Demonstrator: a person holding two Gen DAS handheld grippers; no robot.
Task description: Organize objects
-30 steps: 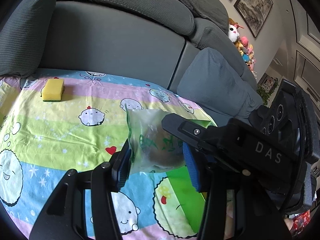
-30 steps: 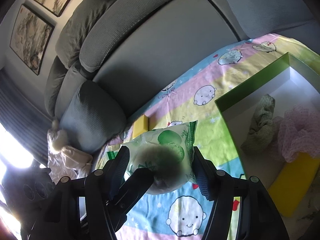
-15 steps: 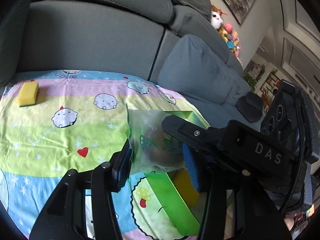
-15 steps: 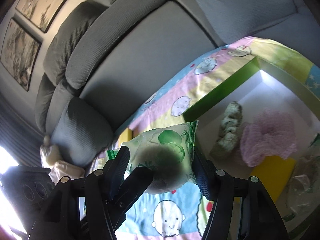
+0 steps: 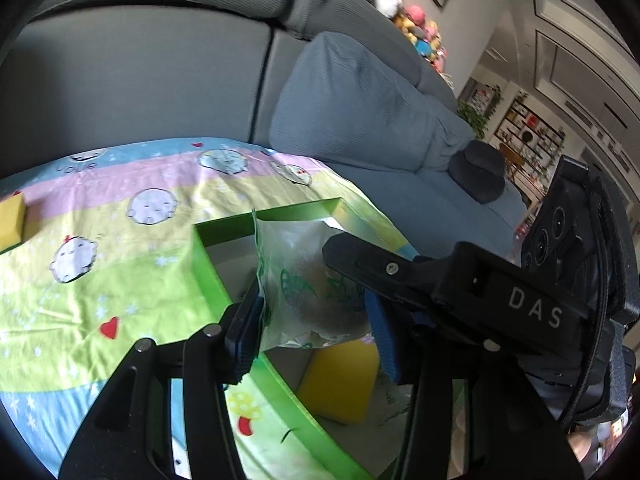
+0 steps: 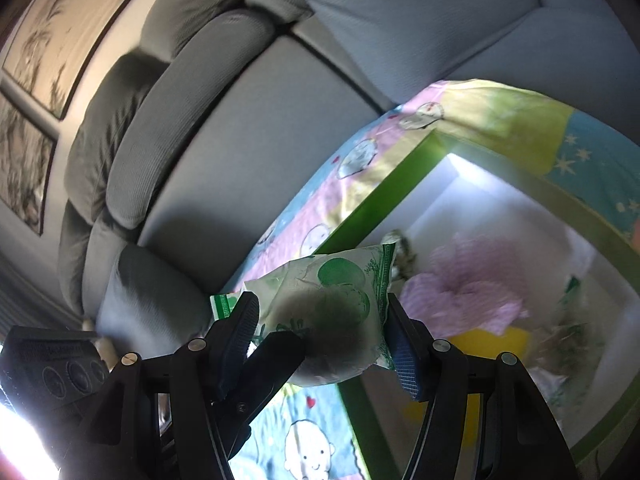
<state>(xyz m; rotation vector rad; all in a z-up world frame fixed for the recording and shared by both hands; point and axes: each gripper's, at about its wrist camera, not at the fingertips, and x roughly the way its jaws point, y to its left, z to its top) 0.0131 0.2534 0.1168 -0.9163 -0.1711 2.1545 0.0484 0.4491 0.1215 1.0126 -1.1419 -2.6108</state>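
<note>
Left wrist view: the left tongs [image 5: 316,322] clamp a translucent green-printed packet [image 5: 308,284] above the green box [image 5: 208,264] on the cartoon-print cloth [image 5: 100,264].

Right wrist view: the right tongs [image 6: 322,332] grip the same packet [image 6: 328,296] over the box's [image 6: 380,196] rim, beside a pink cloth [image 6: 460,284].

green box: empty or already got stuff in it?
Not empty. The green box holds a pink cloth, a yellow sponge and a greenish rag; other contents are too blurred to name.
</note>
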